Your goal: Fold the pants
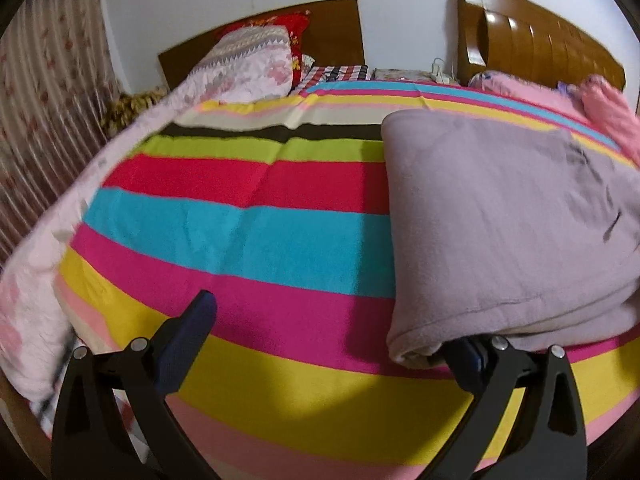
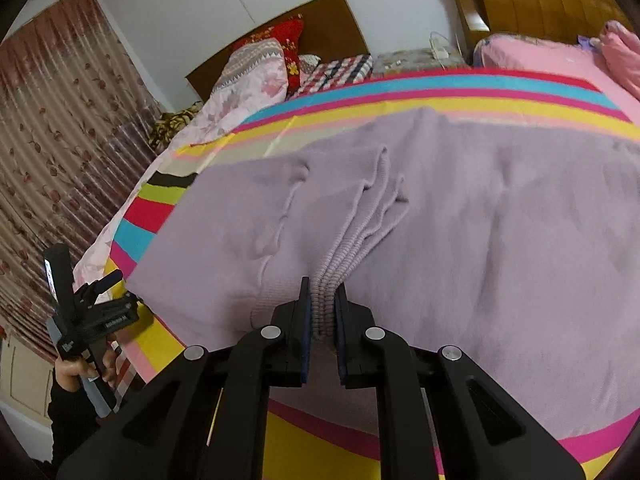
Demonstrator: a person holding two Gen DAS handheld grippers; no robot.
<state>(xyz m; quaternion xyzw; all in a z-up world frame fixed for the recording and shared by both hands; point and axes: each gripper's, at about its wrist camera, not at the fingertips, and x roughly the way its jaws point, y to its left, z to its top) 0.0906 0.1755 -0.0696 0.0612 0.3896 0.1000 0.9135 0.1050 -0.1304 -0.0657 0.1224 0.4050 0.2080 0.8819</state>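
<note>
Right gripper [image 2: 323, 312] angled down toward the bed, its black fingers [image 2: 298, 336] nearly together and pinching a bunched, ribbed band of the lilac pants [image 2: 480, 248] between dark blue pads. Pants spreading away from that pinch in a broad, soft fleece sheet, gathered into several ridged folds just beyond the fingertips, lying flat on the striped bedspread [image 2: 304, 432] further out.

Left gripper [image 1: 328, 328] likewise tilted down, spread wide and gripping nothing. Left finger [image 1: 188, 336] hanging over the bedspread [image 1: 240, 220] alone; right finger tucked at the near rolled hem of the pants [image 1: 500, 220], its tip hidden under the cloth, contact impossible to judge. Seen from the right wrist view, same left gripper [image 2: 102, 286] held at the bed's edge by a hand [image 2: 74, 372] emerging from a dark sleeve, well apart from the pants' left border.

Bedspread smooth, banded in yellow, magenta, cyan, red, lime, black and cream. Along its left side, a pale pink floral quilt [image 1: 36, 280]. Farther back, a pink-and-grey patterned pillow [image 1: 256, 56] with a red floral cushion [image 1: 296, 32] behind, against a dark wooden headboard [image 1: 336, 32]. To the right, a glossy panelled headboard [image 1: 532, 40] above pink bedding [image 1: 532, 92]. At far left, pleated curtains [image 2: 60, 140] with a reddish flower print.
</note>
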